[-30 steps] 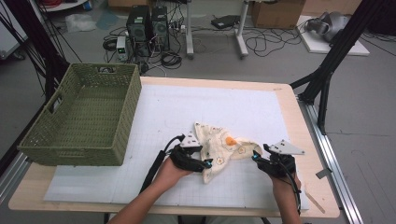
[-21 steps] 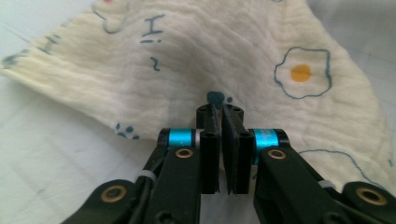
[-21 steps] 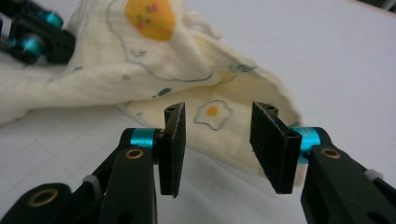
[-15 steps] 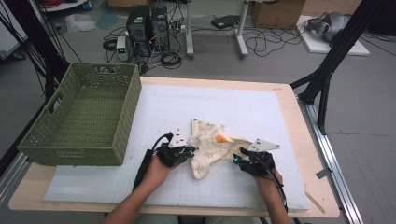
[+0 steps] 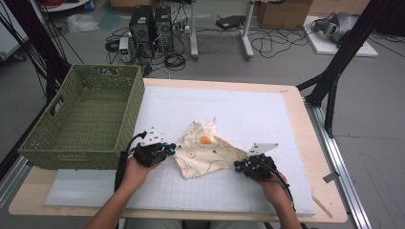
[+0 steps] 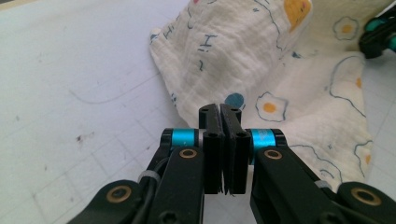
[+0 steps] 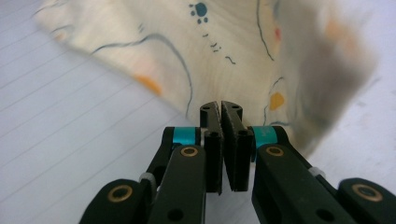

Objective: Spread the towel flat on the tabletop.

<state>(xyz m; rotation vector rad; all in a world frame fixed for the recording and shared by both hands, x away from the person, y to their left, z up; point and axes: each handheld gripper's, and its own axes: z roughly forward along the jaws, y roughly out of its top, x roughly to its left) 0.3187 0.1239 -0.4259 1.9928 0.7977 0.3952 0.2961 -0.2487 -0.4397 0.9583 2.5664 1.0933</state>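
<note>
The far right edge of the egg-print cloth is blurred in the right gripper view, and its pinched corners vanish between the closed jaws. The green wicker basket, at 10 o'clock on the bench, holds nothing. The cloth lies mid-bench, stretched between the left hand-held gripper clamping its 9 o'clock corner and the right hand-held gripper clamping its 4 o'clock corner

One printed cloth, one green basket — two grippers, left, right
</note>
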